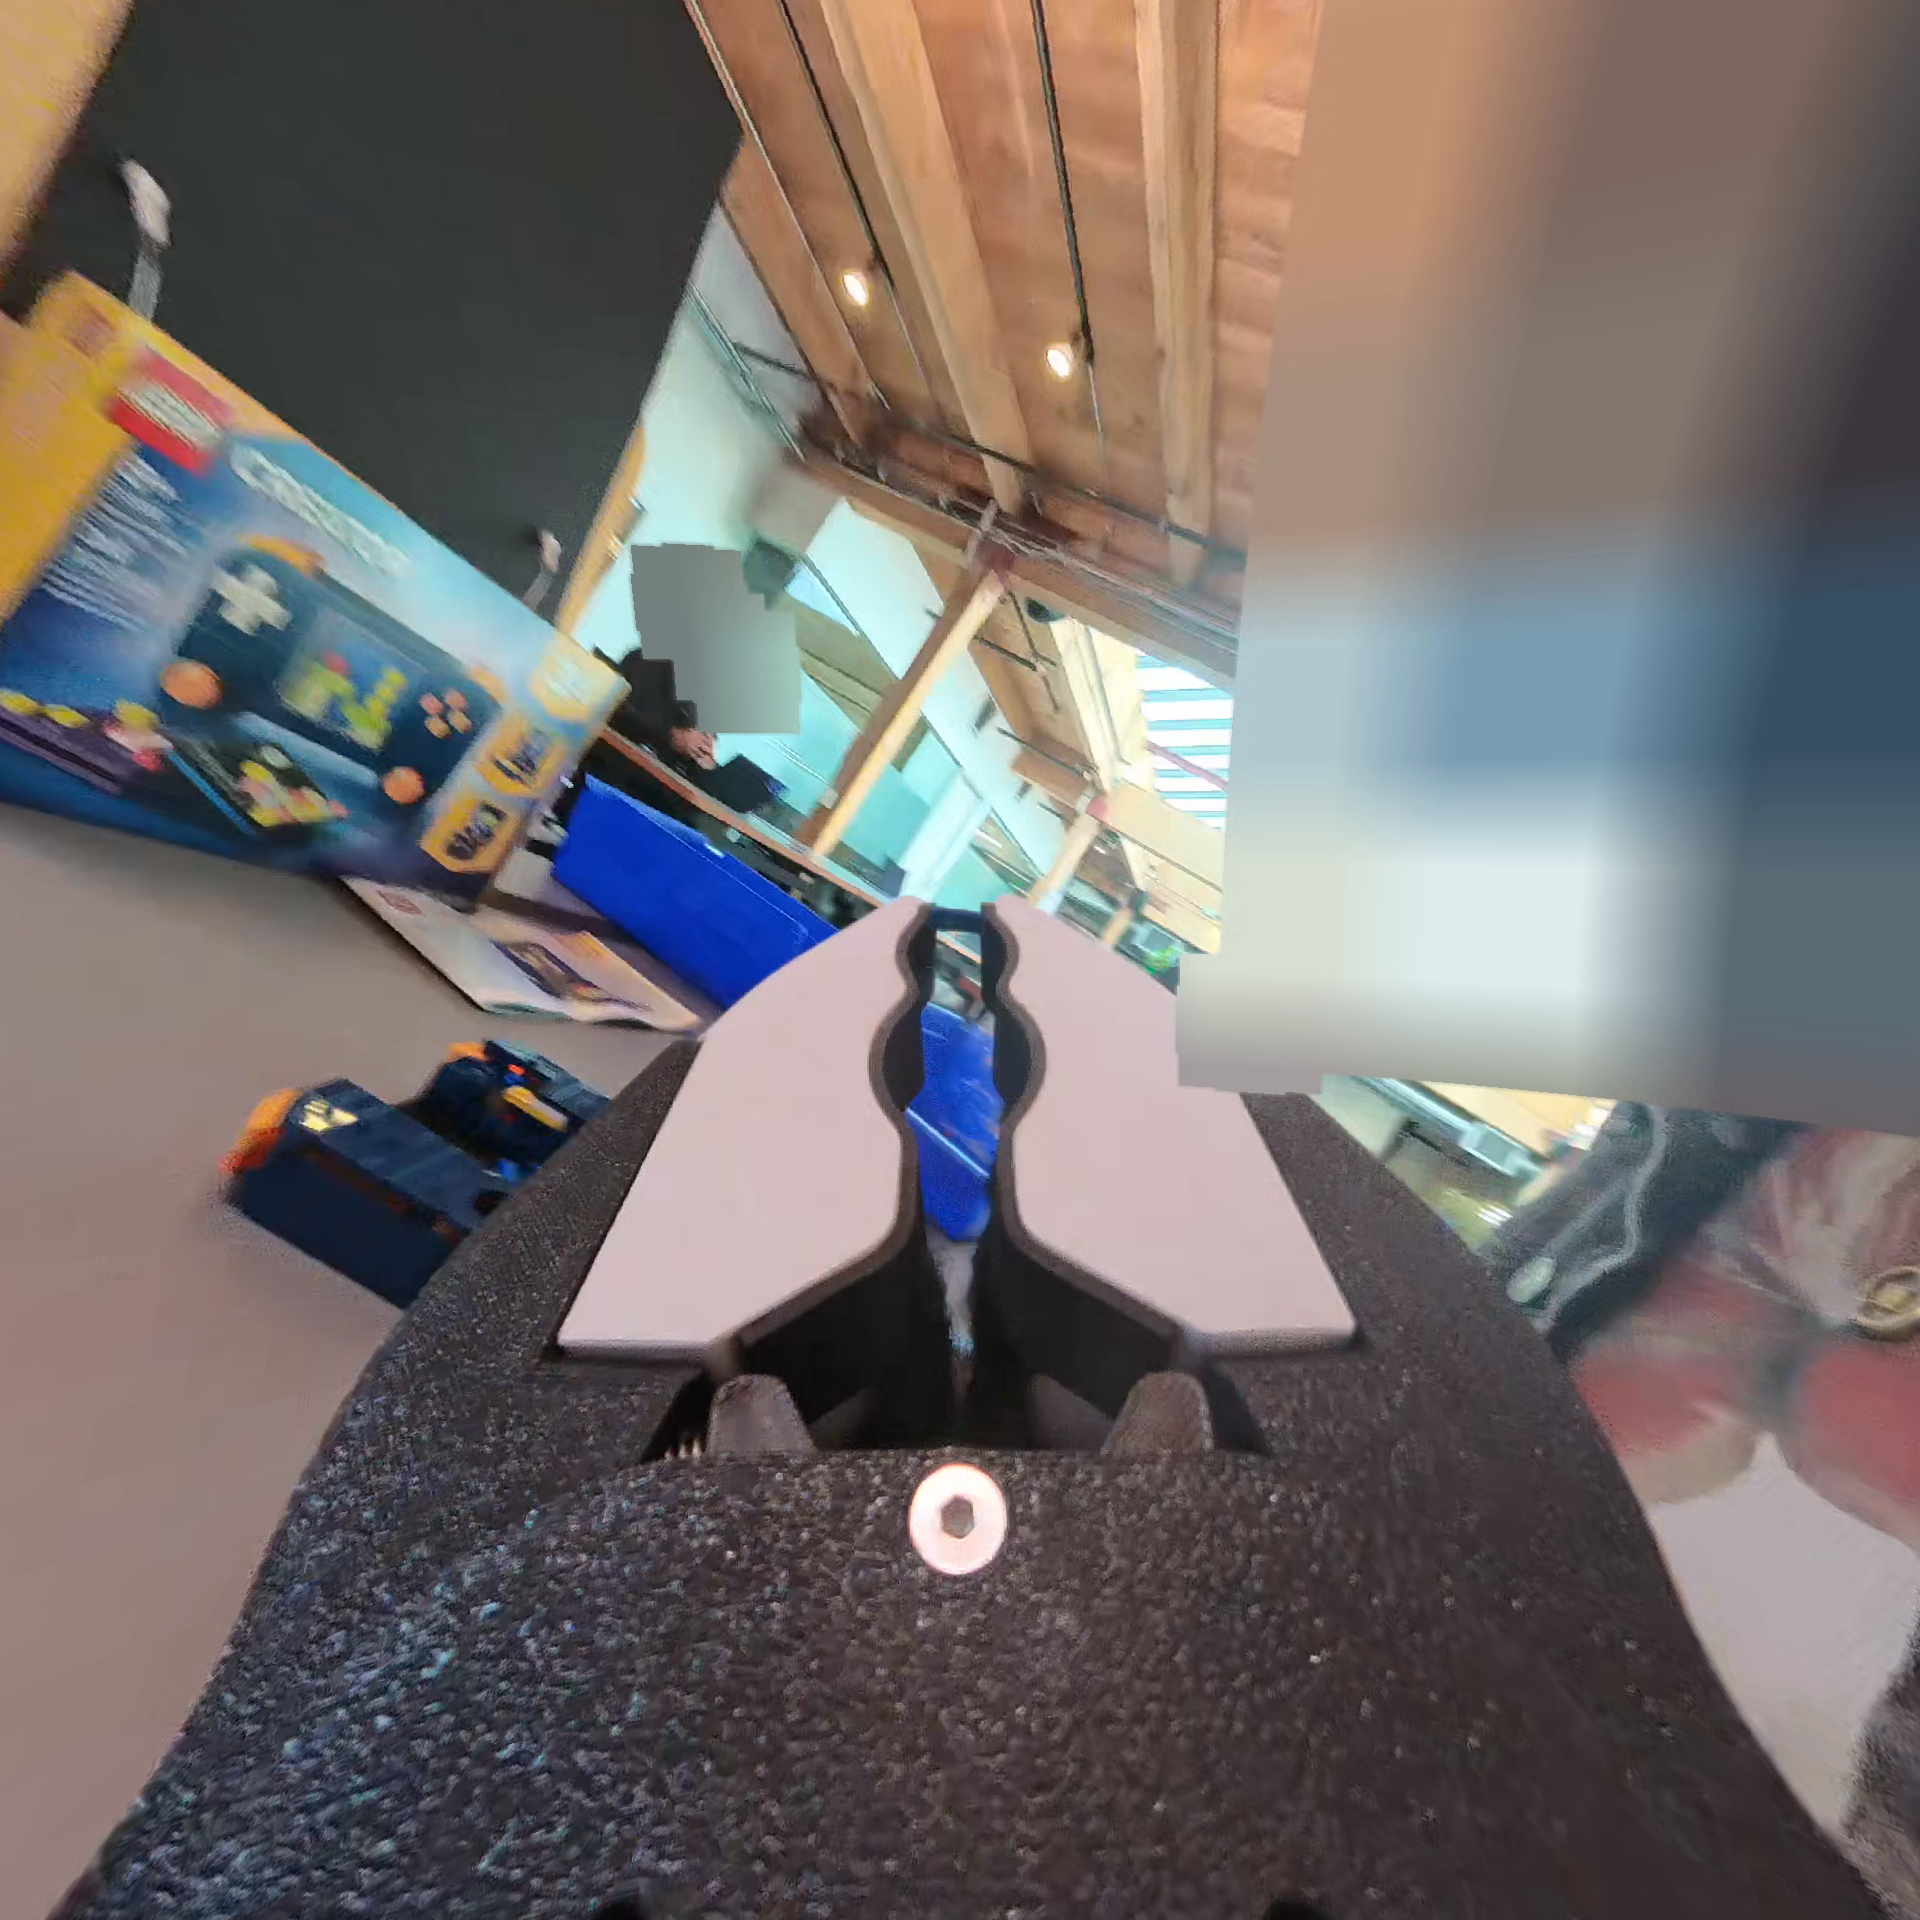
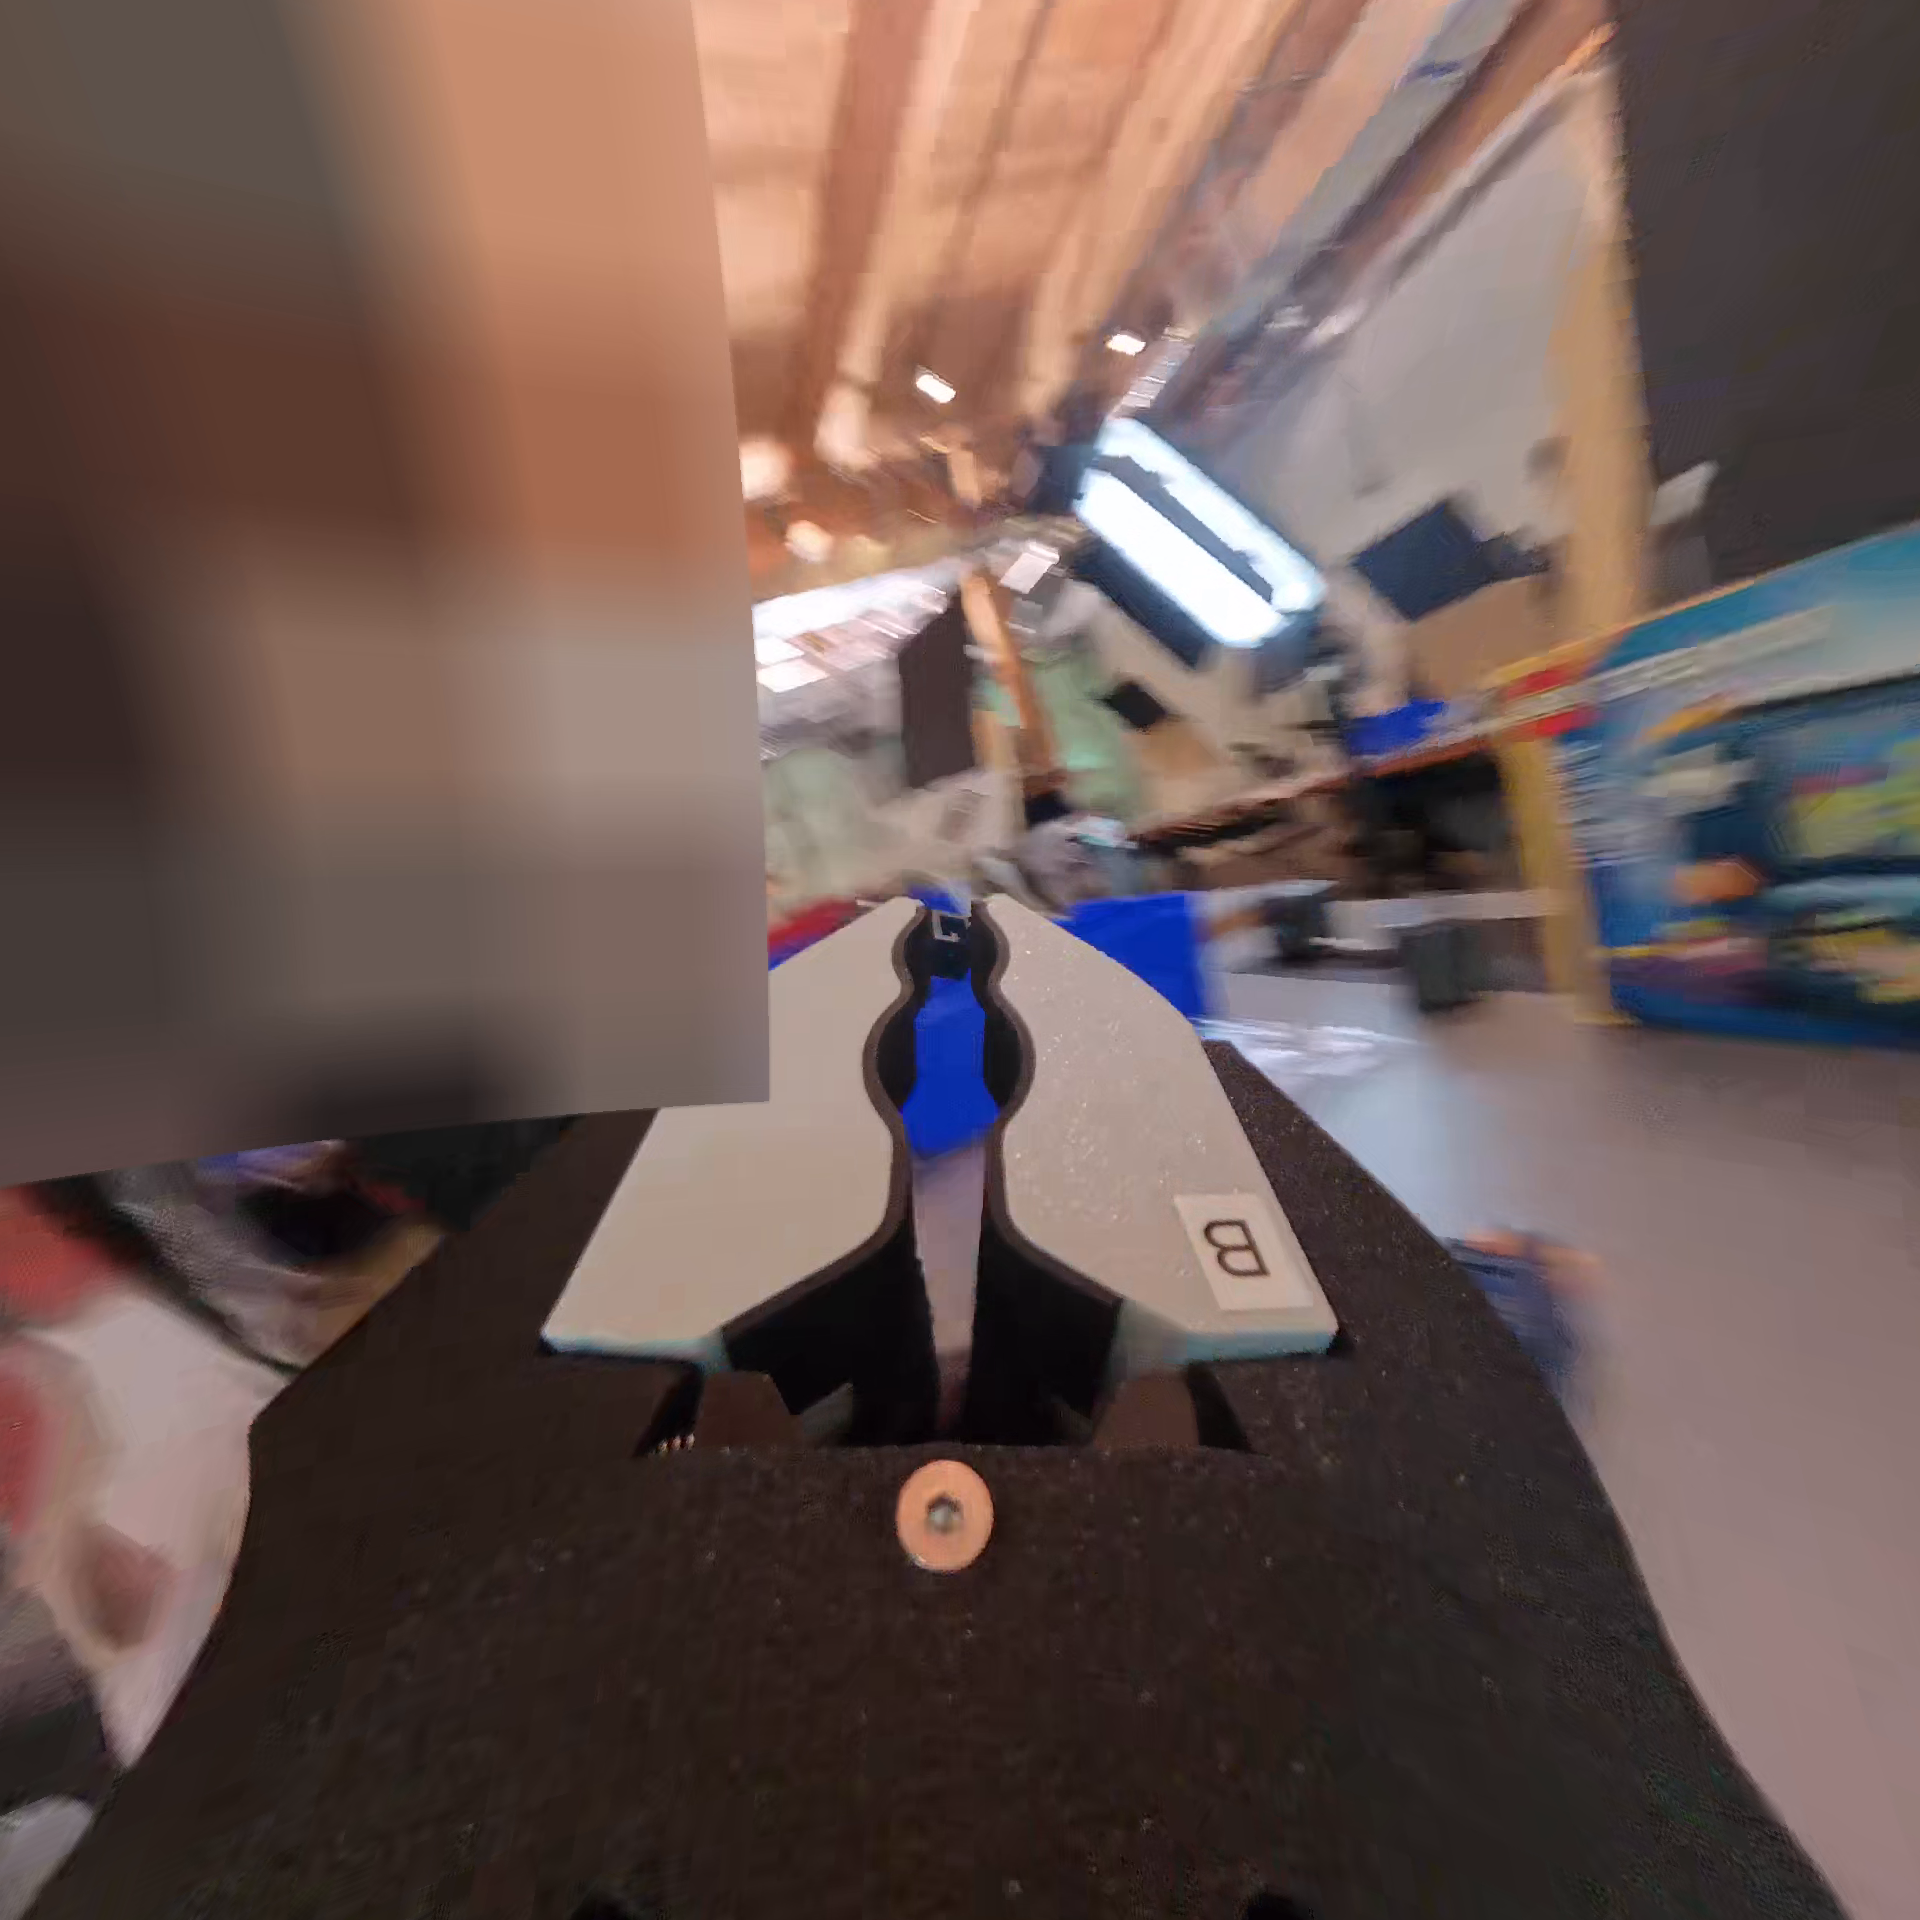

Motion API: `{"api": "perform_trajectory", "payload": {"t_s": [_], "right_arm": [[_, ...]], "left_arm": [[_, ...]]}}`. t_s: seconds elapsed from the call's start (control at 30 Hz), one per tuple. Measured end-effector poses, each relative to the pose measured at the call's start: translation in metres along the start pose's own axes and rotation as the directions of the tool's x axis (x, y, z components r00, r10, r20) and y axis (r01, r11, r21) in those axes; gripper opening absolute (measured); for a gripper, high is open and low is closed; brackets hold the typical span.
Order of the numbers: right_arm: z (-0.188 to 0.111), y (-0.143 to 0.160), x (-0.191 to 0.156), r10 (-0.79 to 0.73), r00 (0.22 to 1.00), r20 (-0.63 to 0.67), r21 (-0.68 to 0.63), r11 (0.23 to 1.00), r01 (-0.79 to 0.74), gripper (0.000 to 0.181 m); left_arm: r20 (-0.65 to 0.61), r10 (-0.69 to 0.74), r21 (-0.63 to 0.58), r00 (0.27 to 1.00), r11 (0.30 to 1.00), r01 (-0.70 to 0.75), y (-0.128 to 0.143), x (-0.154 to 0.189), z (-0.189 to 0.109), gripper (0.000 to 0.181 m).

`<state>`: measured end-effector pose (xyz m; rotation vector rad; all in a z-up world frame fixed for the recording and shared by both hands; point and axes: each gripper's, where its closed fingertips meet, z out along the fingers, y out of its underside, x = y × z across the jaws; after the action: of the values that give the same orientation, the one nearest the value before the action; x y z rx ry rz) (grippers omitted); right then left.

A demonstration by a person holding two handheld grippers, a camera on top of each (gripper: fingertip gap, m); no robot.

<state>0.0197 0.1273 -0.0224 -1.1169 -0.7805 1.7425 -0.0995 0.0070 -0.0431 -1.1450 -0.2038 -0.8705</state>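
Left hand-held gripper (image 1: 957, 920) raised and tilted upward, grey fingers (image 1: 790, 1132) drawn nearly together with only a thin wavy gap between the tips, nothing clamped. Right hand-held gripper (image 2: 951, 914) likewise lifted and angled up, fingers (image 2: 1101, 1122) close together, narrow slit between them, nothing gripped; a white sticker on its right finger. Both views blurred.

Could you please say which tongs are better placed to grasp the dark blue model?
Left, probably. The left tongs and right tongs are shut, empty and tilted upward, but the left view shows the model sharp and close beside them, while the right view shows only a blur of it.
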Motion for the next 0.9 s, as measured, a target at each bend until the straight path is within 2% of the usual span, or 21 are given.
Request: {"api": "perform_trajectory", "payload": {"t_s": [0.03, 0.1, 0.13, 0.2, 0.3, 0.37, 0.4, 0.57, 0.63, 0.7, 0.73, 0.8, 0.87, 0.9], "right_arm": [[-0.013, -0.011, 0.013, -0.126, 0.987, -0.104, -0.054, 0.991, 0.121, 0.007], [-0.048, -0.036, 0.04, -0.332, 0.903, -0.273, -0.171, 0.94, 0.294, 0.007], [-0.068, -0.047, 0.054, -0.437, 0.832, -0.34, -0.252, 0.895, 0.367, 0.007], [-0.112, -0.063, 0.084, -0.623, 0.642, -0.447, -0.471, 0.774, 0.423, 0.007], [-0.176, -0.077, 0.118, -0.784, 0.374, -0.496, -0.739, 0.607, 0.292, 0.007], [-0.205, -0.083, 0.133, -0.834, 0.268, -0.482, -0.827, 0.535, 0.176, 0.007], [-0.214, -0.085, 0.139, -0.84, 0.244, -0.484, -0.842, 0.523, 0.134, 0.007], [-0.235, -0.088, 0.157, -0.8, 0.236, -0.552, -0.817, 0.576, 0.043, 0.007], [-0.241, -0.085, 0.162, -0.765, 0.254, -0.592, -0.789, 0.614, 0.01, 0.008], [-0.244, -0.085, 0.164, -0.695, 0.287, -0.659, -0.726, 0.688, -0.001, 0.008], [-0.242, -0.086, 0.164, -0.633, 0.325, -0.703, -0.667, 0.745, 0.009, 0.008], [-0.231, -0.093, 0.158, -0.441, 0.449, -0.777, -0.477, 0.878, 0.037, 0.007], [-0.218, -0.106, 0.145, -0.195, 0.61, -0.768, -0.215, 0.976, 0.04, 0.007], [-0.213, -0.113, 0.139, -0.08, 0.68, -0.729, -0.089, 0.996, 0.022, 0.007]], "left_arm": [[0.017, 0.025, 0.018, 1.0, 1.0, -0.026, -0.004, -0.002, -0.002, 0.007], [-0.026, 0.075, 0.041, 0.997, 0.996, -0.074, -0.01, 0.004, -0.004, 0.007], [-0.055, 0.121, 0.049, 0.991, 0.992, -0.118, -0.011, 0.009, -0.005, 0.007], [-0.125, 0.296, 0.01, 0.947, 0.955, -0.298, -0.001, 0.018, -0.004, 0.007], [-0.164, 0.468, -0.053, 0.869, 0.875, -0.481, 0.012, 0.023, 0.001, 0.007], [-0.182, 0.515, -0.041, 0.837, 0.847, -0.53, 0.011, 0.03, 0.005, 0.007], [-0.187, 0.538, -0.038, 0.822, 0.832, -0.553, 0.011, 0.033, 0.006, 0.007], [-0.184, 0.572, -0.034, 0.799, 0.809, -0.587, 0.01, 0.037, 0.006, 0.007], [-0.17, 0.536, -0.013, 0.827, 0.838, -0.546, 0.005, 0.039, 0.005, 0.007], [-0.164, 0.484, 0.023, 0.86, 0.873, -0.487, -0.002, 0.044, 0.005, 0.007], [-0.163, 0.458, 0.038, 0.874, 0.888, -0.458, -0.005, 0.045, 0.005, 0.007], [-0.17, 0.415, 0.059, 0.894, 0.91, -0.411, -0.009, 0.047, 0.004, 0.007], [-0.172, 0.383, 0.069, 0.907, 0.924, -0.377, -0.01, 0.046, 0.003, 0.007], [-0.171, 0.372, 0.07, 0.912, 0.928, -0.365, -0.009, 0.044, 0.003, 0.007]]}}
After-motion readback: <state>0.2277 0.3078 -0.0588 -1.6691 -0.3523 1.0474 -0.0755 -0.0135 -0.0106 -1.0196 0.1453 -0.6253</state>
